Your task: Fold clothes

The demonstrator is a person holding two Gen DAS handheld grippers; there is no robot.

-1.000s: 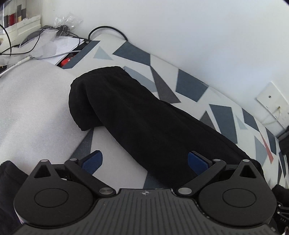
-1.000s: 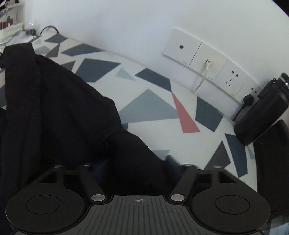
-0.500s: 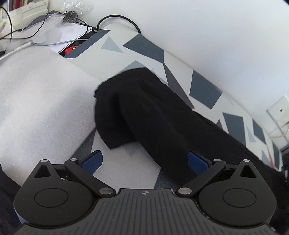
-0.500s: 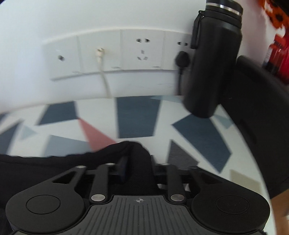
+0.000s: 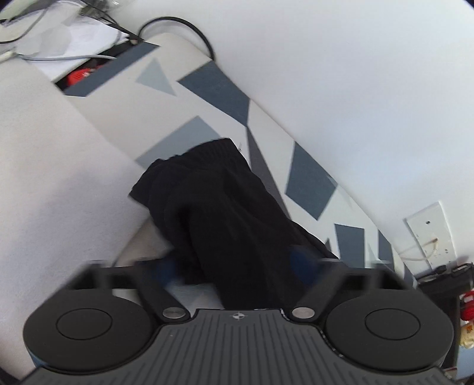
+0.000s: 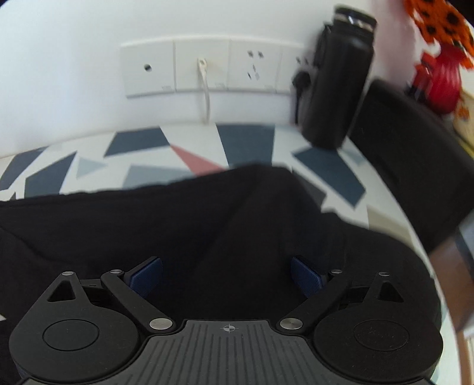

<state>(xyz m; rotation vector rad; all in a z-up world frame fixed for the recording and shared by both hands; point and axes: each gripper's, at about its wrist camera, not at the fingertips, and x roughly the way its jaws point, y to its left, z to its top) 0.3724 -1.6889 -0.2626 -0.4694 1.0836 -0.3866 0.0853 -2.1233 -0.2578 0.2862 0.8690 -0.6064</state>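
Observation:
A black garment (image 5: pixel 225 207) lies as a long bunched roll on the triangle-patterned tabletop (image 5: pixel 207 86). Its ribbed end points away toward the wall. My left gripper (image 5: pixel 234 266) is open and blurred, with the near part of the roll lying between its blue pads (image 5: pixel 302 260). In the right wrist view the same black garment (image 6: pixel 207 225) spreads flat across the tabletop (image 6: pixel 246 142). Above it my right gripper (image 6: pixel 226 275) stands open, and the cloth passes under and between its fingers (image 6: pixel 146 275) without being pinched.
A black bottle (image 6: pixel 337 83) stands by the wall sockets (image 6: pixel 207 68), where a white cable is plugged in. A large black object (image 6: pixel 414 165) sits at the right edge. A white foam sheet (image 5: pixel 53 183) covers the left, with cables (image 5: pixel 177 23) behind it.
My right gripper was shut on the garment and has opened, leaving the cloth lying flat. My left gripper has moved forward, so the rolled end sits between its pads.

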